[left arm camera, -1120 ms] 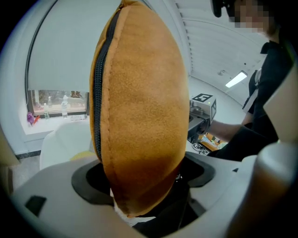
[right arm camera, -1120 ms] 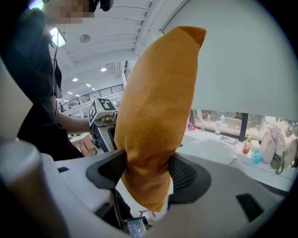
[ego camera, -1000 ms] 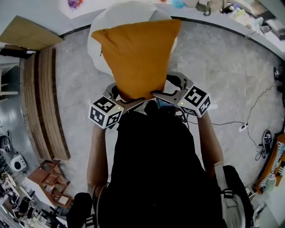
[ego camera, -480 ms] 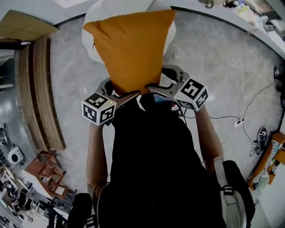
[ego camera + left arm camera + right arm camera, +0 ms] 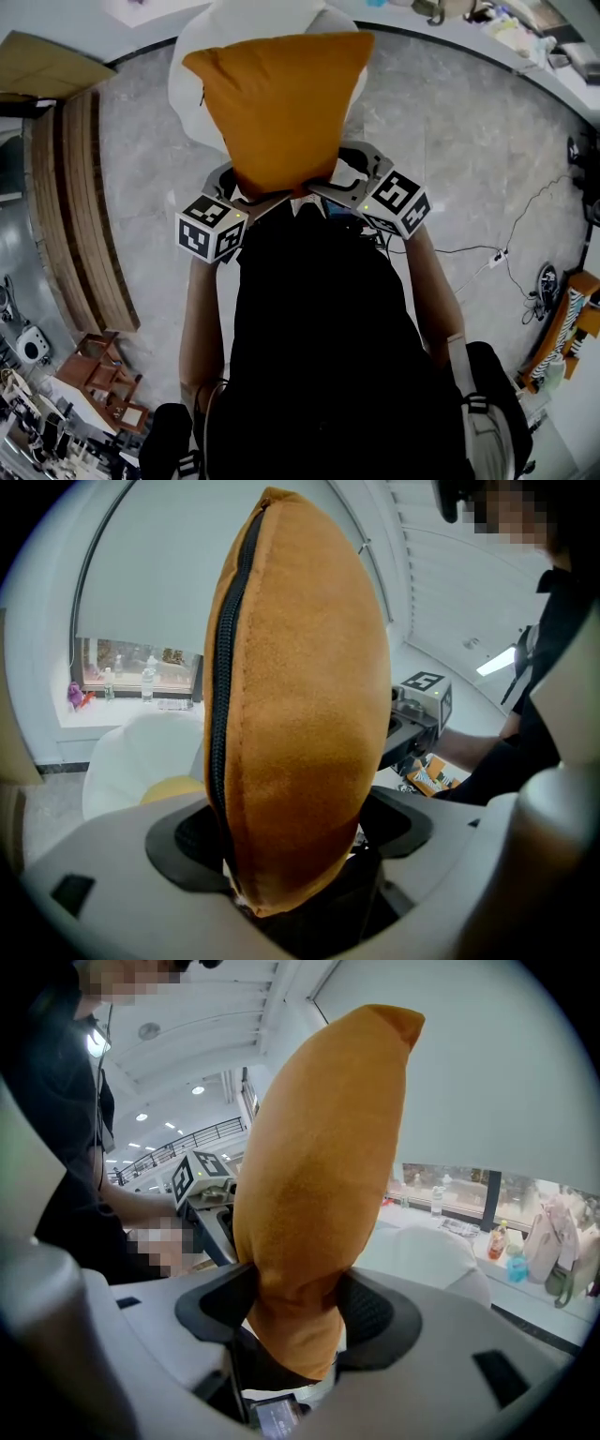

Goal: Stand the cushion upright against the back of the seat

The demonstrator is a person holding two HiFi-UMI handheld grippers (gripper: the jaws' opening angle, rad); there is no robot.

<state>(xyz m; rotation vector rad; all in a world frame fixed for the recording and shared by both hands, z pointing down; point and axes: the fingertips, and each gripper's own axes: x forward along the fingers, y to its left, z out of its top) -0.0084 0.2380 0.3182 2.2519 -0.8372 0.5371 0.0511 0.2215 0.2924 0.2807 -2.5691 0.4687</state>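
Observation:
An orange cushion point(image 5: 277, 108) hangs upright in the air, held by its two lower corners close to my chest. My left gripper point(image 5: 251, 199) is shut on its lower left corner, zip side point(image 5: 295, 733). The lower right corner point(image 5: 314, 1185) is clamped in my right gripper point(image 5: 317, 190), also shut. The white round seat point(image 5: 202, 56) lies beyond and below the cushion, mostly hidden by it. In the left gripper view the seat point(image 5: 141, 752) shows low at the left with a yellow pad on it; it also shows as the seat point(image 5: 436, 1251) in the right gripper view.
A wooden slatted bench point(image 5: 75, 206) runs along the left on the grey marble floor point(image 5: 450, 141). A cable and power strip point(image 5: 502, 255) lie on the floor at the right. A white ledge with bottles and bags point(image 5: 525, 1241) runs behind the seat.
The cushion and both grippers have stayed together and shifted only slightly in the view; the grip on both corners is unchanged.

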